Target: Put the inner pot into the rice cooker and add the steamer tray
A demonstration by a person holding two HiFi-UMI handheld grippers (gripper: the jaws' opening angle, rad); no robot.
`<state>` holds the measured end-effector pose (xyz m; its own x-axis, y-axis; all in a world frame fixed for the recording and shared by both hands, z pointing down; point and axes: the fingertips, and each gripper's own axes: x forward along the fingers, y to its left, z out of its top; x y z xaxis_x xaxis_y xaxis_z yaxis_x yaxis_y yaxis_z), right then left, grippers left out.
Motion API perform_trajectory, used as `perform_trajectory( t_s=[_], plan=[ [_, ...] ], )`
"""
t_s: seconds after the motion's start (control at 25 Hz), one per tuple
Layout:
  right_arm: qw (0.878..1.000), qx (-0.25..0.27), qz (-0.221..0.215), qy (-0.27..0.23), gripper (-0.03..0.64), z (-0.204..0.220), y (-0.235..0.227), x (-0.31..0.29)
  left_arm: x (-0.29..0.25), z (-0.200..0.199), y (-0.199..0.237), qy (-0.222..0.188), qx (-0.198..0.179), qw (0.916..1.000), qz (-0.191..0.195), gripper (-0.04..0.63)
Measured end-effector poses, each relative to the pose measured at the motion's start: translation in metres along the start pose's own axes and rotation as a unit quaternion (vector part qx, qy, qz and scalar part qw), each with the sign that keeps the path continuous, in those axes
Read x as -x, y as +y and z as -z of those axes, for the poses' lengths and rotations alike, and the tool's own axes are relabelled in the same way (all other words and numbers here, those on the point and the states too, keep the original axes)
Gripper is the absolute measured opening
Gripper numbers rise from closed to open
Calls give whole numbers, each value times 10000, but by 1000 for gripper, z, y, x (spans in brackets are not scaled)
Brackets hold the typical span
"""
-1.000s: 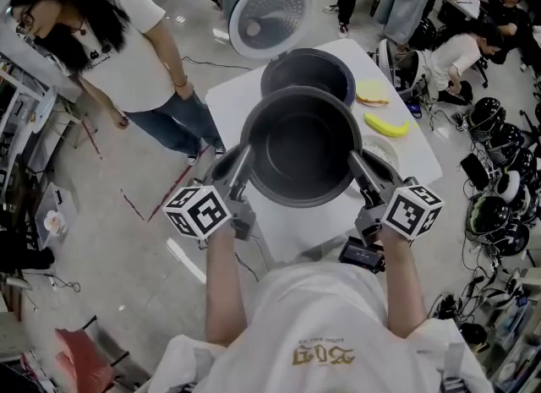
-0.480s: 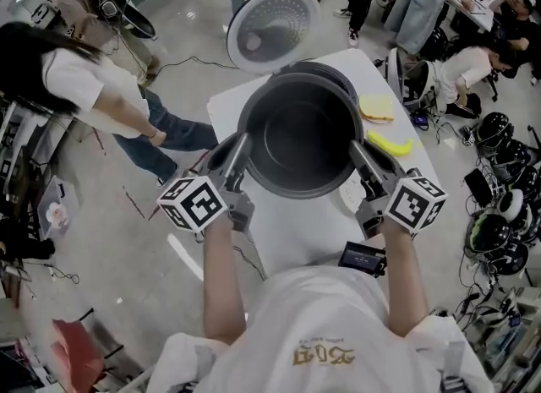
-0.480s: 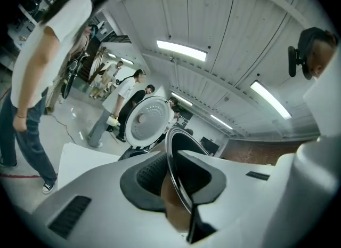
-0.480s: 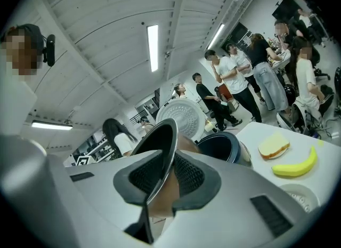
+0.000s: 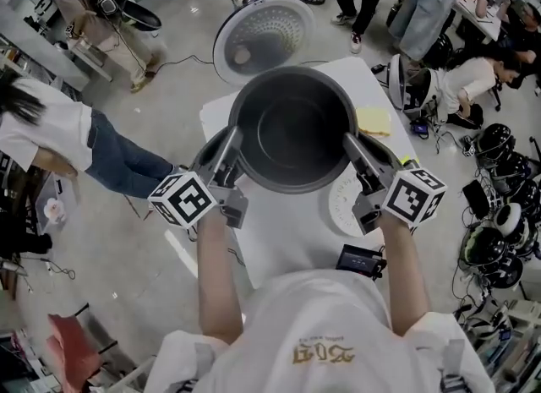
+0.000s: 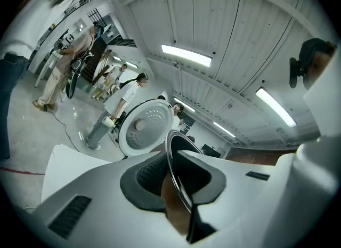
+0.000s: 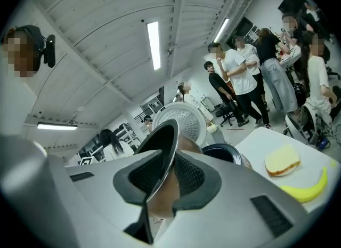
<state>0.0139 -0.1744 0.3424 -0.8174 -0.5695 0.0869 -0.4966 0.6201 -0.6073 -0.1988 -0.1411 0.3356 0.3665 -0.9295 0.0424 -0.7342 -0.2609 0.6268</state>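
The dark round inner pot (image 5: 292, 129) hangs above the white table, held by its rim on both sides. My left gripper (image 5: 230, 140) is shut on the left rim and my right gripper (image 5: 352, 143) on the right rim. The thin rim (image 6: 176, 167) runs between the left pads, and the rim (image 7: 162, 156) is pinched likewise in the right gripper view. The rice cooker (image 5: 205, 153) sits almost hidden beneath the pot, its lid (image 5: 262, 36) standing open behind. The white perforated steamer tray (image 5: 345, 210) lies on the table near my right gripper.
A slice of bread (image 5: 374, 119) and a banana (image 7: 306, 185) lie on the table (image 5: 279, 231) to the right of the cooker. A small dark device (image 5: 362, 259) sits at the near table edge. People stand around on the floor, and gear lies at the right.
Both grippers carried the pot away from me, from in front of the cooker to over its opening, which it now covers. The bystander at the left walked further left.
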Motion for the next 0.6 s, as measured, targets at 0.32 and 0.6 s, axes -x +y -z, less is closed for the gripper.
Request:
perform_trajectory(
  t_s=[0.32, 0.6],
  plan=[
    [10000, -70, -40, -27, 80, -16, -27, -14, -31, -2, 3, -17, -1, 10000, -19, 73],
    [9998, -143, -18, 127, 78, -16, -49, -25, -47, 7, 15, 59, 59, 9998, -187, 71]
  ],
)
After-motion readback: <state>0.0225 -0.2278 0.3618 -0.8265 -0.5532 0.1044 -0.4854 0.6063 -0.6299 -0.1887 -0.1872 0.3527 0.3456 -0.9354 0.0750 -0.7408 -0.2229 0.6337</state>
